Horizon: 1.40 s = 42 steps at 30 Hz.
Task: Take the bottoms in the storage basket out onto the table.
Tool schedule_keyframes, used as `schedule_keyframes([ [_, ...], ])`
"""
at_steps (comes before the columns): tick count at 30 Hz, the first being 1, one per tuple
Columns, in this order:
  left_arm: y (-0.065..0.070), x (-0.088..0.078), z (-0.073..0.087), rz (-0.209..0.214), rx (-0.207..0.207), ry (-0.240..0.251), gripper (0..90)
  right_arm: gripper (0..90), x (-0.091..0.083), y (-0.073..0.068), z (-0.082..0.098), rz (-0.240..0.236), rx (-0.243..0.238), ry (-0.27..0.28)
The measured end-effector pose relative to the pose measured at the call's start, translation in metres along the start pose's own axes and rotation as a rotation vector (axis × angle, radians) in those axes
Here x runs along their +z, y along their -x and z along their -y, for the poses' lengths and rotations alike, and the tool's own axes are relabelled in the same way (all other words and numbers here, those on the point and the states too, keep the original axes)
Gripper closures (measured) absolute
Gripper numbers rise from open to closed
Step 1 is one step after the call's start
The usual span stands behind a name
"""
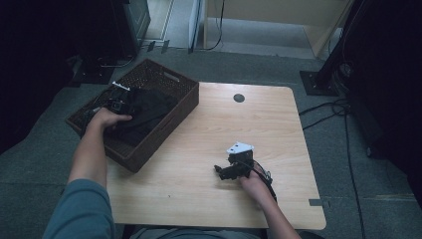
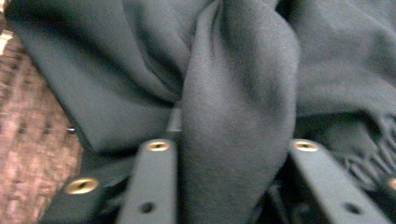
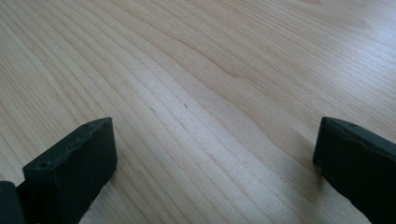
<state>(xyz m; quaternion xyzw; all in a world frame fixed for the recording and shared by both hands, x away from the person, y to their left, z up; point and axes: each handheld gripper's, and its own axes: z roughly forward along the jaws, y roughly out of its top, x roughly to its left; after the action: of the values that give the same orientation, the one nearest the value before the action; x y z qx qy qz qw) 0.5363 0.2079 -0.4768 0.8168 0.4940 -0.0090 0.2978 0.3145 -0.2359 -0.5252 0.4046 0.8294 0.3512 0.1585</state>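
The dark cloth [image 2: 233, 93] lies heaped in the brown basket [image 1: 169, 112] at the tabletop's left, a fold clamped in the left gripper [image 1: 117, 102], while the right gripper [image 1: 234, 167] rests well apart, gaping and empty.

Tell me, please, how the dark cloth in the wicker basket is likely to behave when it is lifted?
The dark cloth bunches in soft folds between the left tool's jaws, so it will probably hang limp. Its fringed edge may snag the woven wicker basket. It looks light and unlikely to slip.
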Motion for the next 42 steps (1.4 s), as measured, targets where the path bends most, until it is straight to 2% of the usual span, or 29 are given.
schedule_keyframes([
  [1,0.003,-0.002,-0.002,0.003,0.011,-0.015,73.4,0.0,0.000,0.000,0.000,0.000,-0.001,0.001],
  [3,0.008,-0.009,-0.007,0.016,-0.004,-0.024,76.2,0.0,0.000,0.000,0.000,0.000,0.000,0.001],
  [5,0.012,-0.019,-0.012,0.047,0.000,-0.003,77.4,0.0,0.000,0.000,0.000,-0.002,-0.003,0.001],
  [7,0.019,-0.031,-0.020,0.047,0.026,0.021,77.8,0.0,0.000,0.000,-0.001,-0.002,-0.002,0.000],
  [11,0.040,-0.053,-0.037,0.002,0.093,0.083,78.1,0.0,0.000,0.000,-0.001,-0.003,-0.002,0.000],
  [14,0.061,-0.060,-0.048,-0.005,0.142,0.109,78.0,0.0,0.000,0.000,-0.001,-0.003,-0.001,-0.001],
  [16,0.077,-0.056,-0.053,-0.010,0.190,0.096,77.9,0.0,0.001,0.000,-0.001,-0.005,-0.002,0.000],
  [19,0.096,-0.043,-0.056,0.046,0.253,0.074,77.6,0.0,0.001,0.000,-0.001,-0.005,-0.002,0.000],
  [21,0.106,-0.032,-0.055,0.078,0.284,0.048,77.3,0.0,0.001,0.000,-0.001,-0.005,-0.002,0.000],
  [23,0.113,-0.018,-0.054,0.117,0.300,0.003,76.2,0.0,0.001,0.000,-0.001,-0.005,-0.002,-0.001],
  [24,0.115,-0.012,-0.053,0.122,0.314,-0.016,75.3,0.0,0.001,0.000,-0.001,-0.005,-0.002,0.000],
  [25,0.116,-0.008,-0.051,0.106,0.323,-0.018,74.6,0.0,0.001,0.000,-0.001,-0.005,-0.002,0.000],
  [27,0.113,-0.001,-0.049,0.090,0.313,-0.015,72.1,0.0,0.001,0.000,-0.001,-0.005,-0.002,0.000],
  [30,0.101,0.008,-0.045,0.114,0.238,-0.004,65.4,0.0,0.001,0.000,-0.001,-0.005,-0.002,0.000],
  [33,0.093,0.015,-0.043,0.088,0.182,0.003,47.7,0.0,0.001,0.000,-0.001,-0.004,-0.002,0.000],
  [34,0.090,0.018,-0.043,0.079,0.160,0.002,38.1,0.0,0.001,0.000,-0.001,-0.005,-0.002,0.000],
  [36,0.082,0.024,-0.043,0.074,0.097,-0.011,22.3,0.0,0.001,0.000,-0.001,-0.004,-0.002,0.000],
  [37,0.079,0.027,-0.041,0.064,0.089,-0.018,15.9,0.0,0.001,0.000,-0.001,-0.004,-0.002,0.000],
  [39,0.074,0.035,-0.040,0.047,0.040,-0.037,4.1,0.0,0.001,0.000,-0.001,-0.004,-0.002,0.000],
  [40,0.071,0.038,-0.039,0.052,0.020,-0.048,0.0,0.0,0.001,0.000,-0.001,-0.005,-0.002,0.000],
  [42,0.068,0.042,-0.037,0.077,0.010,-0.040,0.0,0.0,0.001,0.000,-0.001,-0.004,-0.002,0.000],
])
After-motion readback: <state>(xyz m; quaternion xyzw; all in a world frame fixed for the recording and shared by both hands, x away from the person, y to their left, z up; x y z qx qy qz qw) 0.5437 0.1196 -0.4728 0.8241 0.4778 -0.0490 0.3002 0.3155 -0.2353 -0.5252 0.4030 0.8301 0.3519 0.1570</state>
